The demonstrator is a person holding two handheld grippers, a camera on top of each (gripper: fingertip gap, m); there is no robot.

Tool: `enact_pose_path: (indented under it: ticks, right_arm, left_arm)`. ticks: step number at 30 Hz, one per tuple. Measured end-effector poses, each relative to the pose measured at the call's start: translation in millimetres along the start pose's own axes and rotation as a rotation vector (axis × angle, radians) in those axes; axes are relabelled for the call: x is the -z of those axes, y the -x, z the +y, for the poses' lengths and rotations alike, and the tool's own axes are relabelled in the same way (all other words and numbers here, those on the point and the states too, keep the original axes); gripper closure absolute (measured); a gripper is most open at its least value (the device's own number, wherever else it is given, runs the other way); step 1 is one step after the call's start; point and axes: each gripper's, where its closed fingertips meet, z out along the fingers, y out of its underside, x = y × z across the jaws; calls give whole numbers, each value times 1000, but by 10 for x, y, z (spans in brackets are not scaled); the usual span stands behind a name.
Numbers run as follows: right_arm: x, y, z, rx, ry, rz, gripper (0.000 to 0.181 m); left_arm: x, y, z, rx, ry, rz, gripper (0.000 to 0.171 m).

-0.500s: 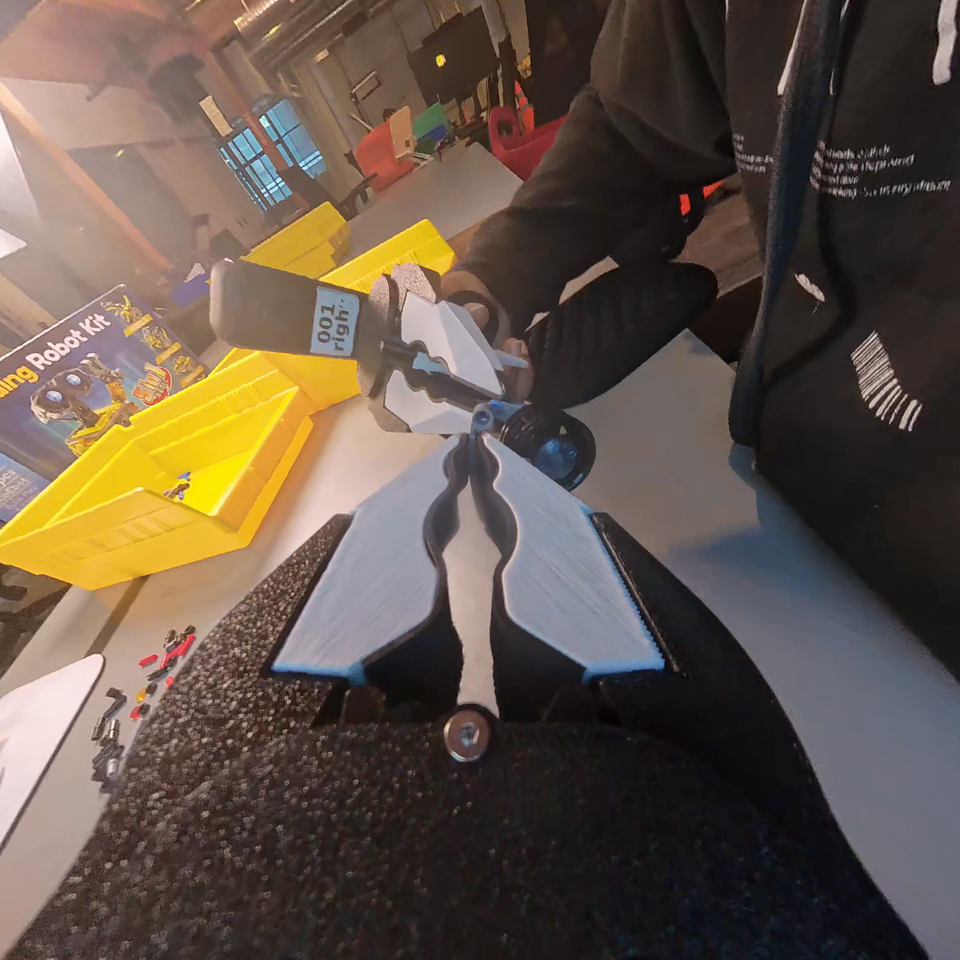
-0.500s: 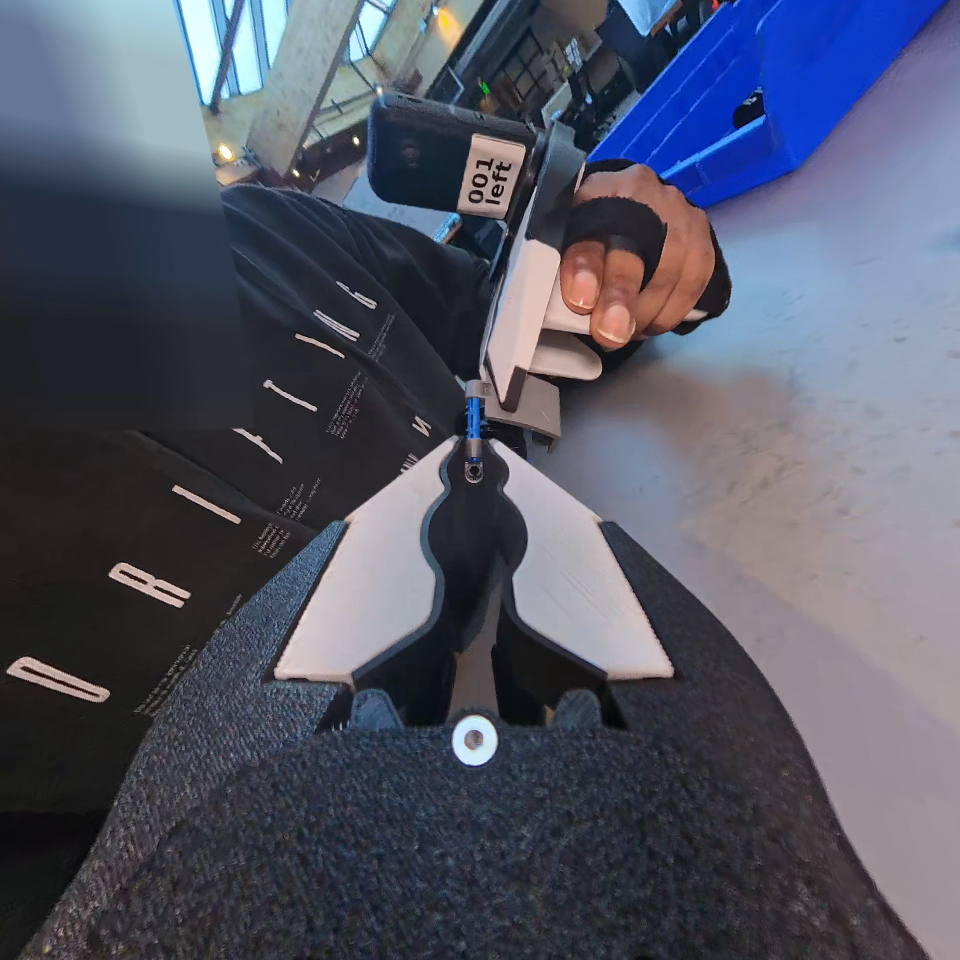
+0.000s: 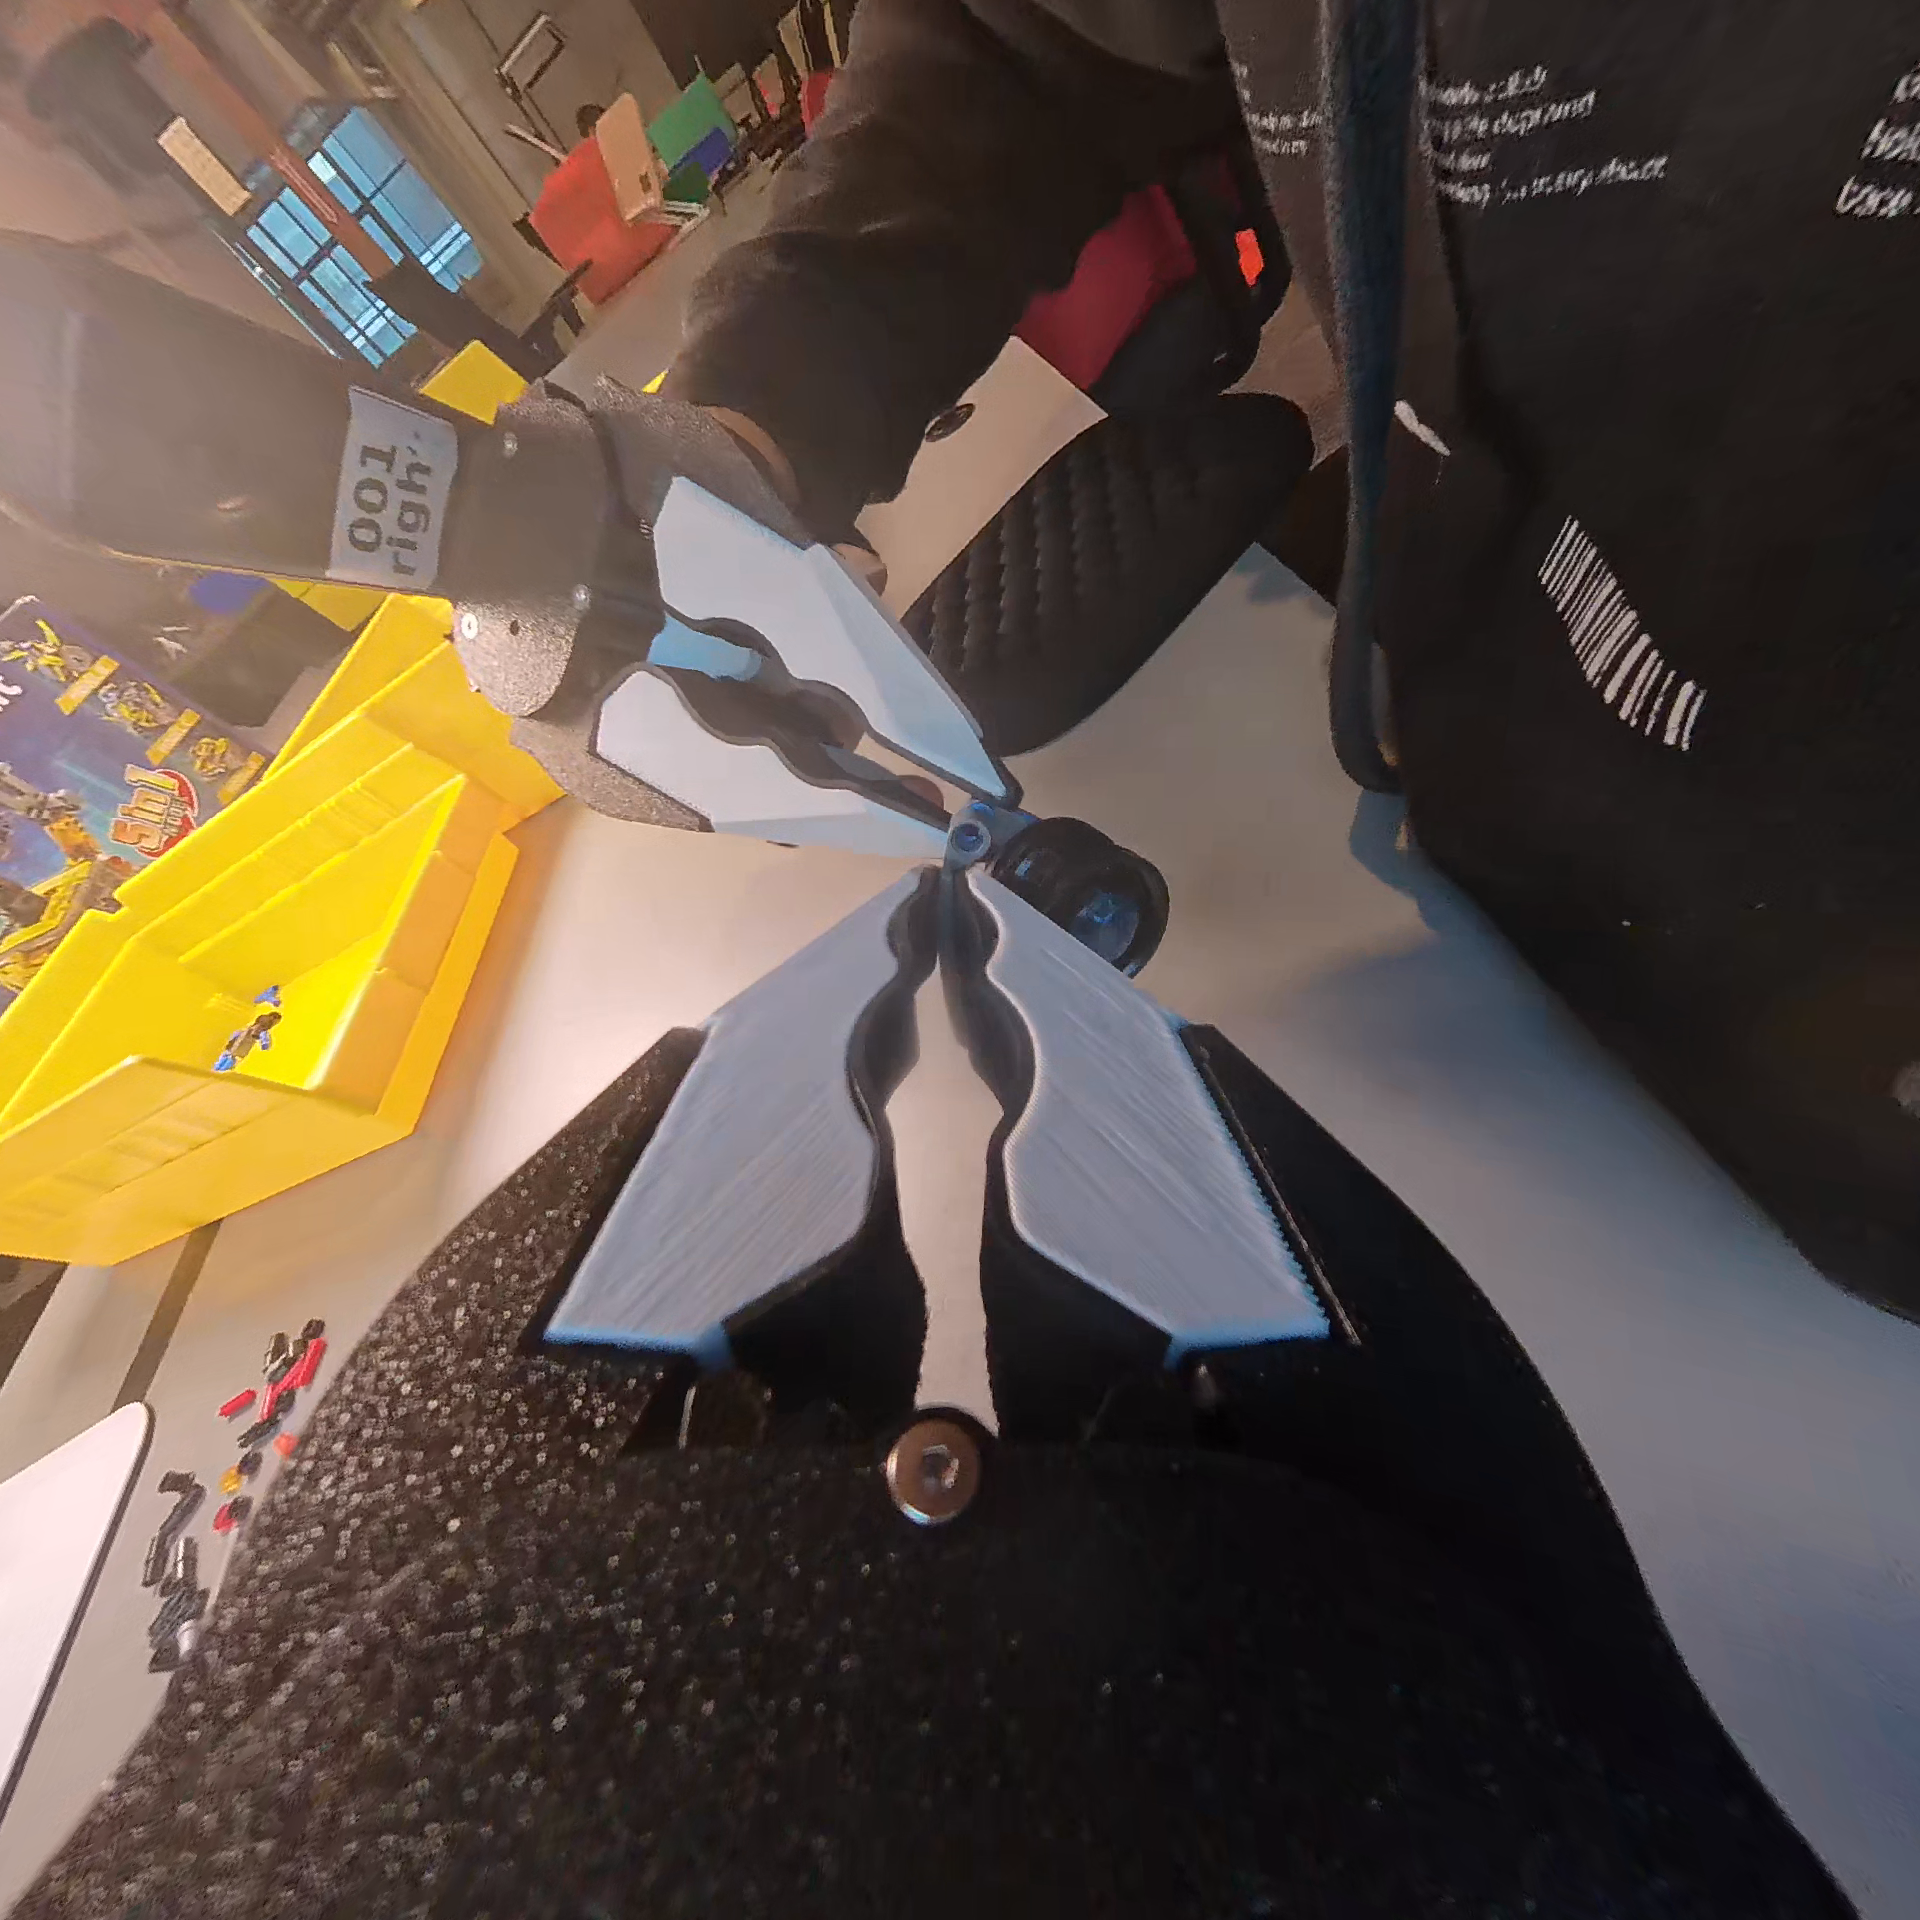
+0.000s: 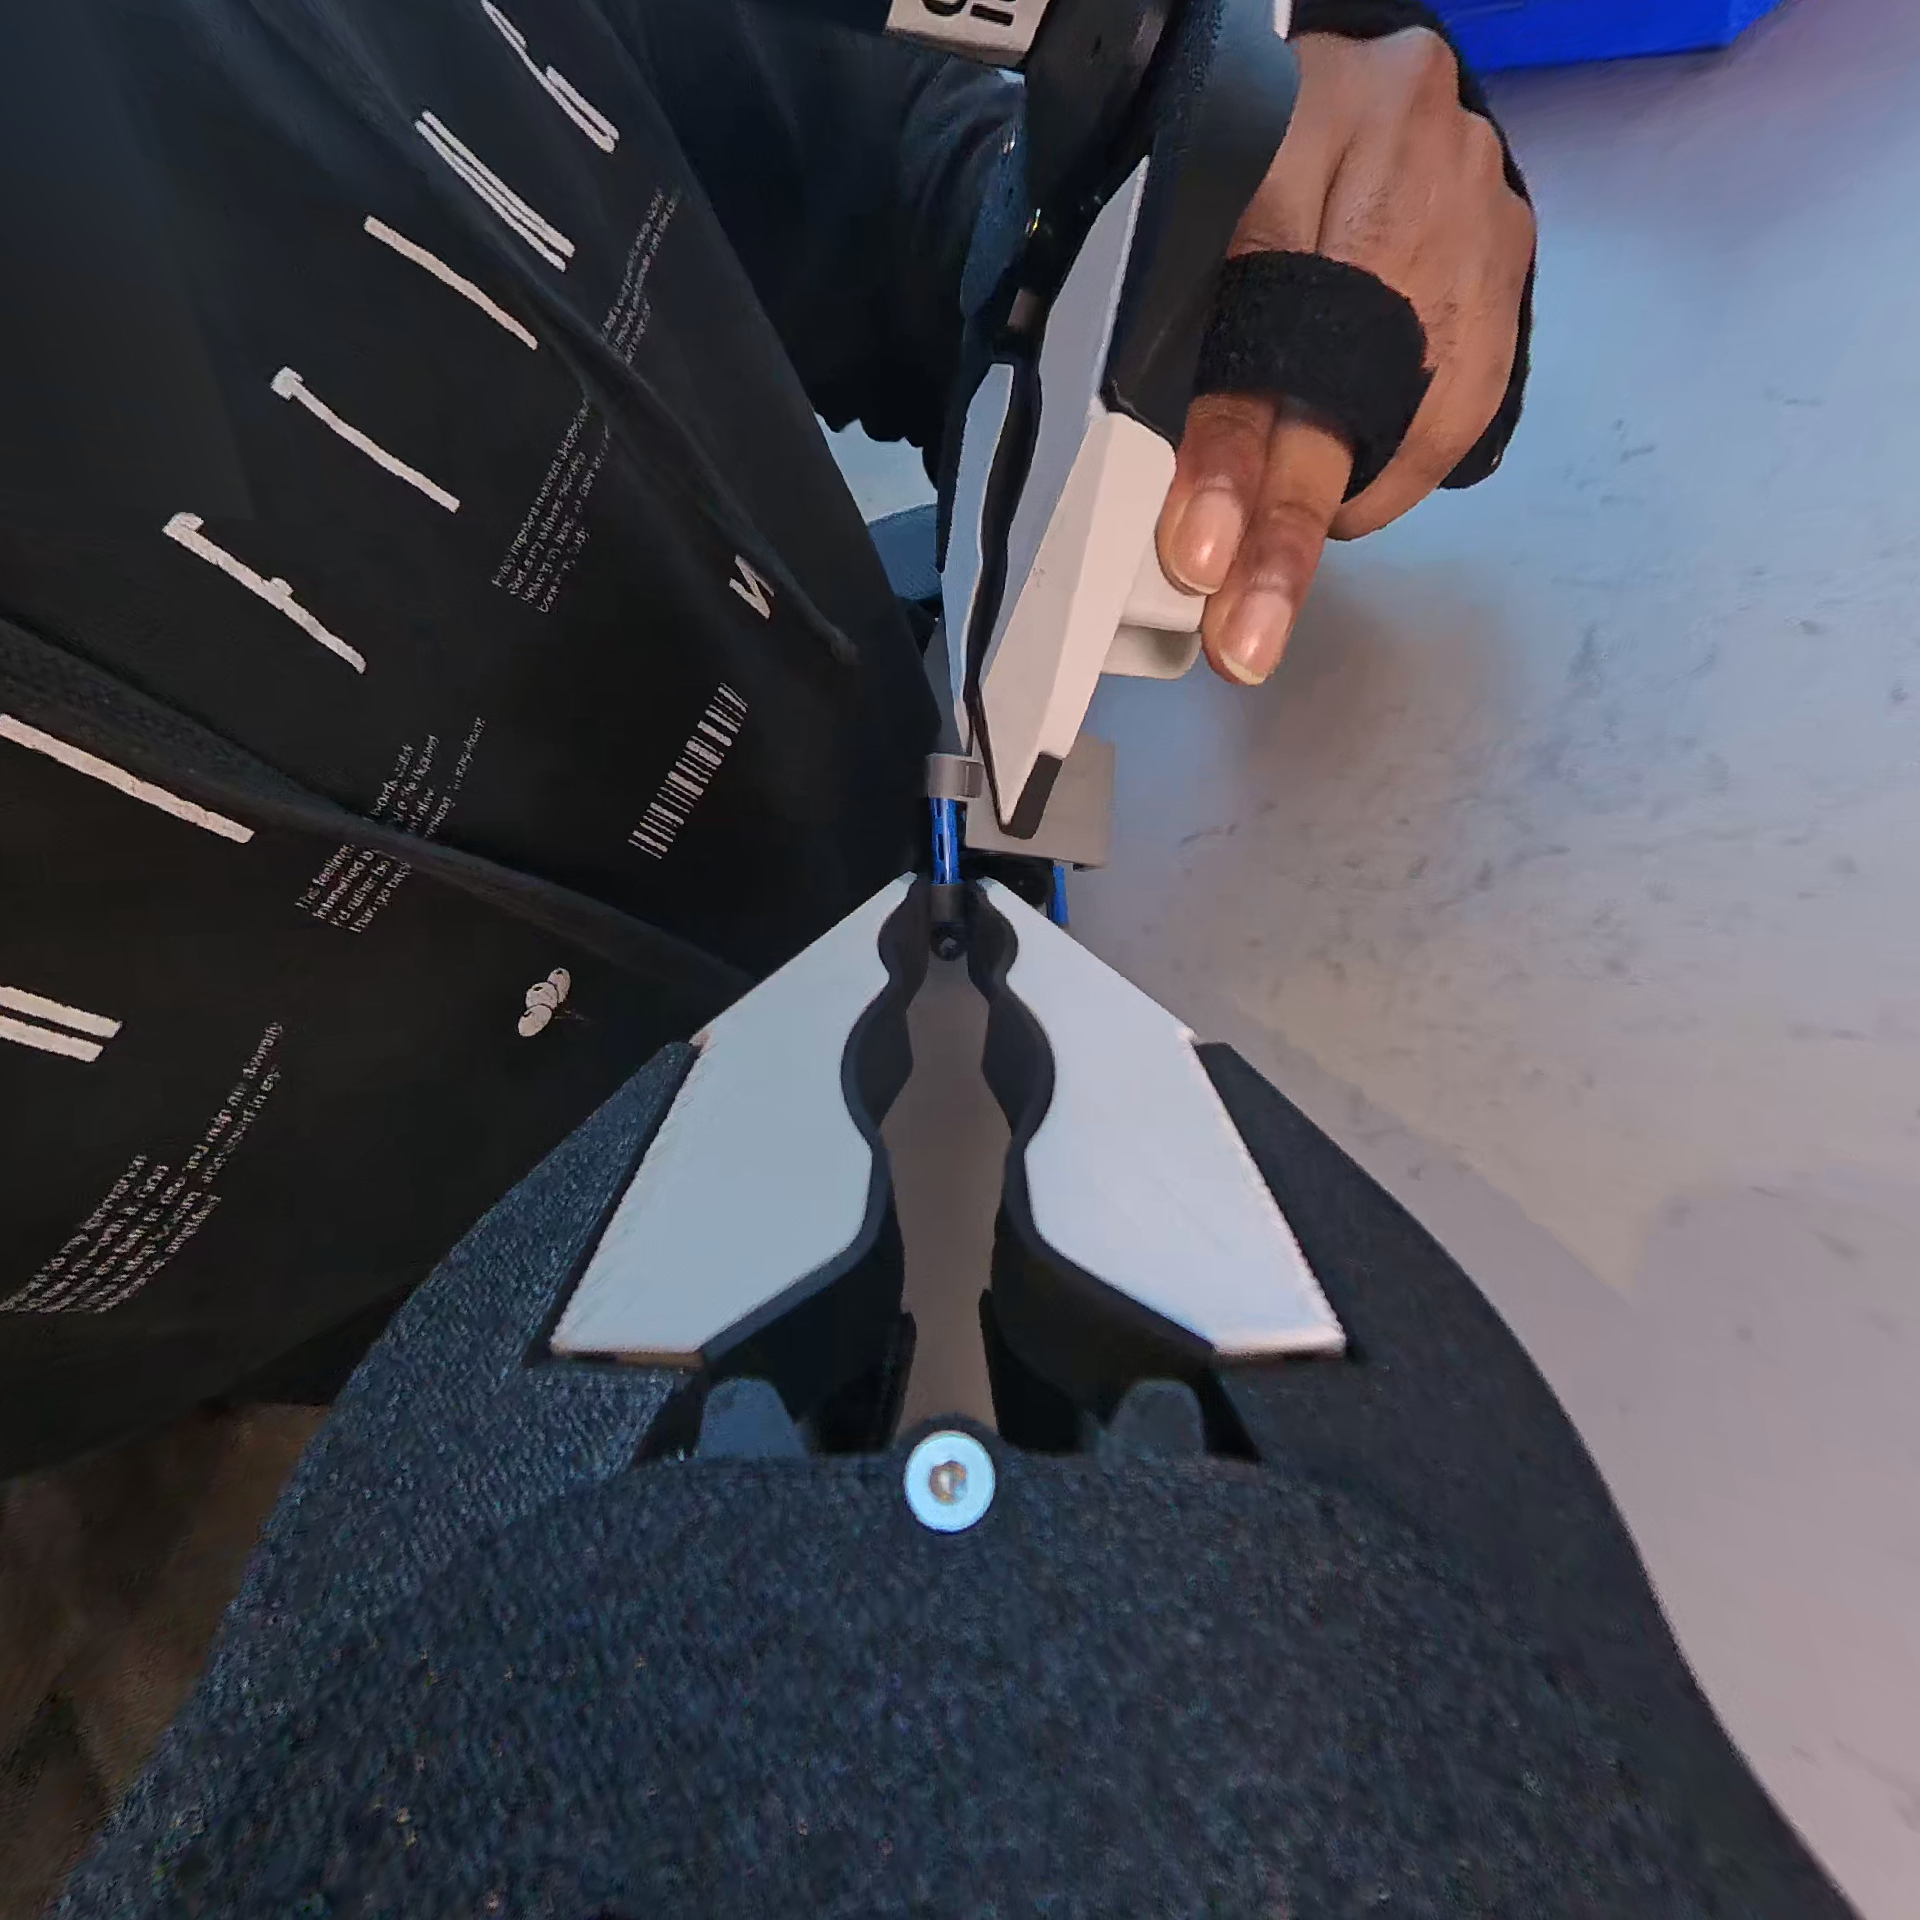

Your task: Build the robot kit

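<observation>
Closer now, both hand-held grippers, left (image 3: 951, 883) and right (image 4: 945, 894), clamp one upright blue-pinned piece (image 4: 943, 842).

Pale grey table (image 3: 1382, 1091), smooth surface with faint scuffs visible in the right wrist view. In the left wrist view, yellow plastic bins (image 3: 260, 997) stand on it at nine o'clock, nested close together; one holds a few small coloured pieces. Small loose red and black parts (image 3: 244, 1455) lie scattered at eight o'clock, just beside a white flat sheet (image 3: 52, 1558) at the frame's edge.
</observation>
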Motion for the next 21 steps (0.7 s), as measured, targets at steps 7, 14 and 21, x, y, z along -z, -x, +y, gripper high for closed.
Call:
enact_pose_path:
  ticks: [7, 14, 21]
  right_arm:
    - [-39, 10, 72, -59, -8, -38, 176]
    - [-149, -85, 303, 27, 205, 43, 176]
    - [-199, -229, 312, 213, 241, 149, 176]
  left_arm:
    - [-51, -23, 49, -132, 90, -26, 171]
    - [-111, -166, 246, -258, 250, 58, 171]
    - [-65, -209, 359, -207, 342, 163, 171]
